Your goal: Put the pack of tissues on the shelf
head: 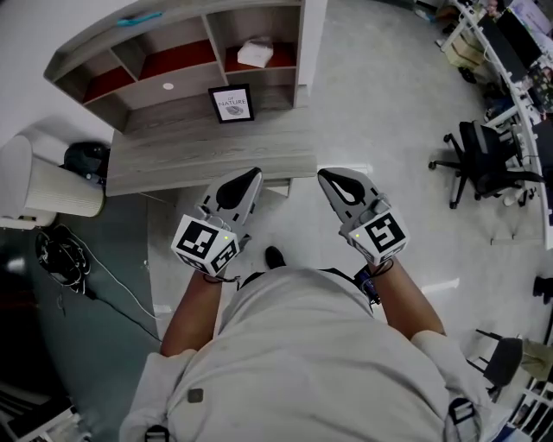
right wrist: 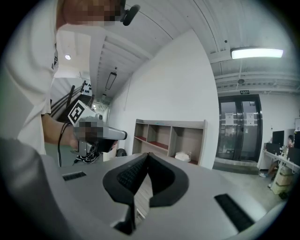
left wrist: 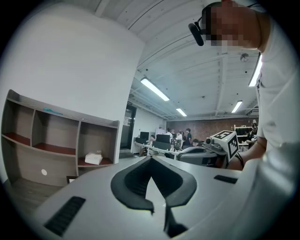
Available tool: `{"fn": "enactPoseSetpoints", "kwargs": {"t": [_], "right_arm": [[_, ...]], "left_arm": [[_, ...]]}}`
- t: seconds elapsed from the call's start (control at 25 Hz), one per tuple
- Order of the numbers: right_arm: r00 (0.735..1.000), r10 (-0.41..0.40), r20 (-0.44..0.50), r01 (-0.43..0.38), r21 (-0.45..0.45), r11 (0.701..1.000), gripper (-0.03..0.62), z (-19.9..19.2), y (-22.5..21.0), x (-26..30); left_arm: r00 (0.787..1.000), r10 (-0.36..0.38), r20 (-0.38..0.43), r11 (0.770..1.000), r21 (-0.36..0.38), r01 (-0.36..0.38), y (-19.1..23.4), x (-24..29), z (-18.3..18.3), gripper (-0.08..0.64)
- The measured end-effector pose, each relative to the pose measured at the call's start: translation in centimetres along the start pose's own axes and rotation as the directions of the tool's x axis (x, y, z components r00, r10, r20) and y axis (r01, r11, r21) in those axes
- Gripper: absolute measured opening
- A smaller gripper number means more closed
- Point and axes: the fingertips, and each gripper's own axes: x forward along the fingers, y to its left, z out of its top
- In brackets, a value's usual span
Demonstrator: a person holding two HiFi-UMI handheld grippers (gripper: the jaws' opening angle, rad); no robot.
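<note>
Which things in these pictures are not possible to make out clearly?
- Tissue pack: print too small in every view.
- Frame: fine print too small, head view.
- Blue thing on top of the shelf: too small to name, head view.
- Space under the desk: covered by its top, head view.

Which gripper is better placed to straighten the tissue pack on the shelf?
Left, slightly: in the head view the left gripper sits directly before the tissue pack, while the right gripper stands farther aside. Both are shut and empty.
</note>
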Motion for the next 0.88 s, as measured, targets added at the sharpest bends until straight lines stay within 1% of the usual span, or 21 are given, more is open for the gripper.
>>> {"fn": "enactPoseSetpoints", "kwargs": {"t": [0.12,0.2,0.28,0.36,0.48,0.68,0.88], "right_arm": [[1.000,-0.004,-0.006,0.004,0.022,1.000,0.020,-0.2,-0.7,-3.0],[1.000,0.003,0.001,-0.003,0.018,1.000,0.020,-0.4,-1.0,-5.0],[1.000,0.011,0.008,-0.011,0.010,1.000,0.020,-0.7,-1.3,-7.1],[1.000,0.016,0.014,-0.016,0.017,1.000,0.020,-1.1,-1.4,-9.3],[1.000,0.026,0.017,-0.026,0.000,1.000,0.020,-2.0,-1.7,-12.2],[0.999,0.051,0.013,-0.051,0.047,0.998,0.020,-2.7,-0.9,-17.4],[0.996,0.090,0.018,-0.090,0.053,0.994,0.020,-3.7,-0.2,-22.1]], "left_arm": [[1.000,-0.027,0.003,1.000,-0.007,0.027,-3.1,0.9,0.0,0.016],[0.999,-0.042,0.010,0.999,0.003,0.042,-5.3,1.4,0.0,0.015],[0.999,-0.042,0.018,0.999,0.003,0.042,-7.6,1.9,0.1,0.015],[0.999,-0.036,0.024,0.999,-0.008,0.036,-9.7,2.2,0.1,0.015],[0.999,-0.023,0.029,1.000,-0.011,0.023,-12.6,2.4,-0.5,0.016],[1.000,0.004,0.029,1.000,-0.012,-0.003,-17.9,2.2,-1.9,0.017],[0.999,0.035,0.022,0.999,-0.013,-0.035,-22.8,2.0,-2.8,0.015]]}}
